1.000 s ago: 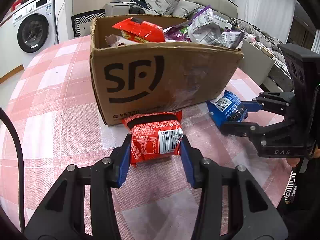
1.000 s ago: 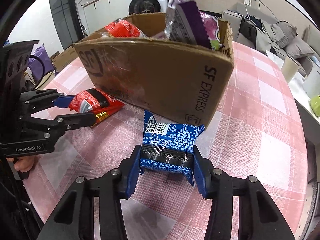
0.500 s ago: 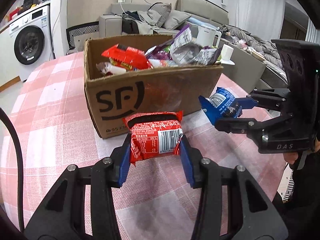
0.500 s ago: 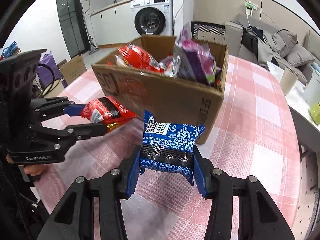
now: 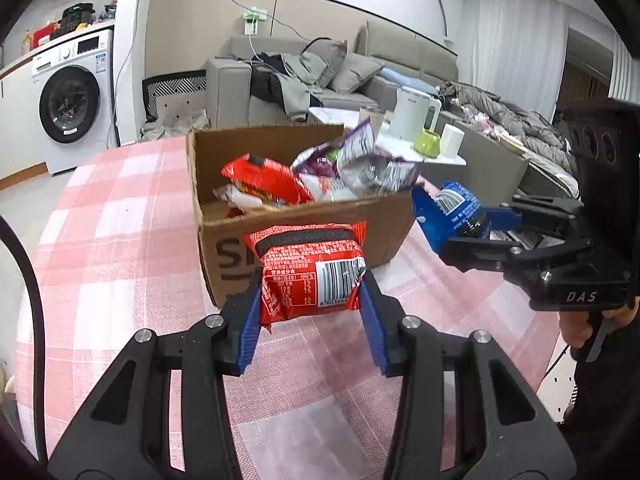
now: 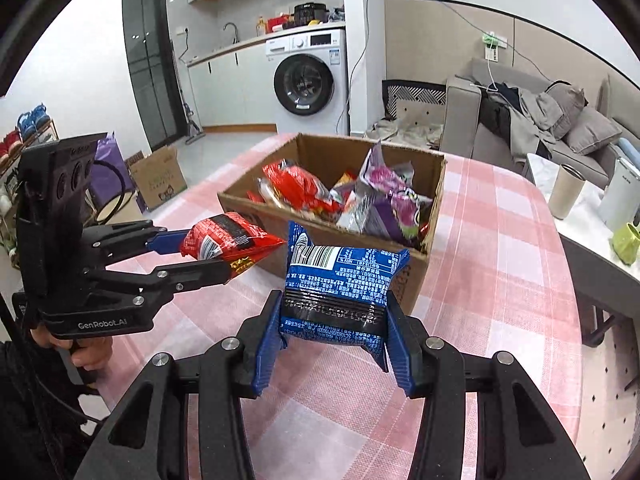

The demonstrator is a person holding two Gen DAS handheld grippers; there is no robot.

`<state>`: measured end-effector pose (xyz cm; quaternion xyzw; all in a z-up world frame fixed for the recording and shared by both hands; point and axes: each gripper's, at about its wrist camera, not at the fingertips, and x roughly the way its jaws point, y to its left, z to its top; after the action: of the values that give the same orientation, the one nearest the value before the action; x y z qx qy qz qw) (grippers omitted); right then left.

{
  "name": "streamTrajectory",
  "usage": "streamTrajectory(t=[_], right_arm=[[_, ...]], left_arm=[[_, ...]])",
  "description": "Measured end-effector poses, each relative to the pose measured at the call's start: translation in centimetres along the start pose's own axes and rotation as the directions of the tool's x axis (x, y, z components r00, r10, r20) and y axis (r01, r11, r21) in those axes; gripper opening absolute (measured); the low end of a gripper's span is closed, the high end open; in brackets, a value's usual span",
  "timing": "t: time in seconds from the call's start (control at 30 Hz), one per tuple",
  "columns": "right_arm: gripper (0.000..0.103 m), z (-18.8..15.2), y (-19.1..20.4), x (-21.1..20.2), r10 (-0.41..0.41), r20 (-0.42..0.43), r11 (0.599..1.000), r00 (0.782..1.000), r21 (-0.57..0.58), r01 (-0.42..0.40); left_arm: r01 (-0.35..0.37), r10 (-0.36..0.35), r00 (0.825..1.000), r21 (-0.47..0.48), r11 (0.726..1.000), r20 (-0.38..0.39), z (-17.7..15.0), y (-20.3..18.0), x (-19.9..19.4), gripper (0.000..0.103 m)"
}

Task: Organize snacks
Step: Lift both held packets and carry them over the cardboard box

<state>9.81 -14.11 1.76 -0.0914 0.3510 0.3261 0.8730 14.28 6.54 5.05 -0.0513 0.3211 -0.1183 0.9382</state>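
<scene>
Left wrist view: left hand-held gripper (image 5: 312, 300) clamped on red snack packet (image 5: 312, 276), right hand-held gripper (image 6: 332, 320) clamped on blue snack packet (image 6: 340, 284), both held above tabletop (image 6: 500, 240) just short of cardboard box (image 5: 384, 228), apparently for dropping in.

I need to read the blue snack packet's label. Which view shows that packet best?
The right wrist view: the blue snack packet fills the centre, its printed back facing the camera, clamped in the right gripper. The left wrist view shows it only side-on, small, partly hidden by gripper fingers.
</scene>
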Motion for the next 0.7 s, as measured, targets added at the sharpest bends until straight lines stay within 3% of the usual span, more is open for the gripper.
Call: streamTrajectory(t=[0.27, 0.7], right_arm=[[0.048, 1.0, -0.1, -1.2, -0.004, 0.055, 0.999, 0.998, 0.036, 0.002], [0.048, 3.4, -0.1, -3.0, -0.039, 0.144, 0.995, 0.989, 0.093, 0.026]], left_arm=[[-0.027, 0.028, 0.997, -0.013, 1.0, 0.068, 1.0, 0.6, -4.8, 0.041], [-0.064, 0.07, 0.986, -0.041, 0.997, 0.152, 6.1, 1.8, -7.4, 0.041]])
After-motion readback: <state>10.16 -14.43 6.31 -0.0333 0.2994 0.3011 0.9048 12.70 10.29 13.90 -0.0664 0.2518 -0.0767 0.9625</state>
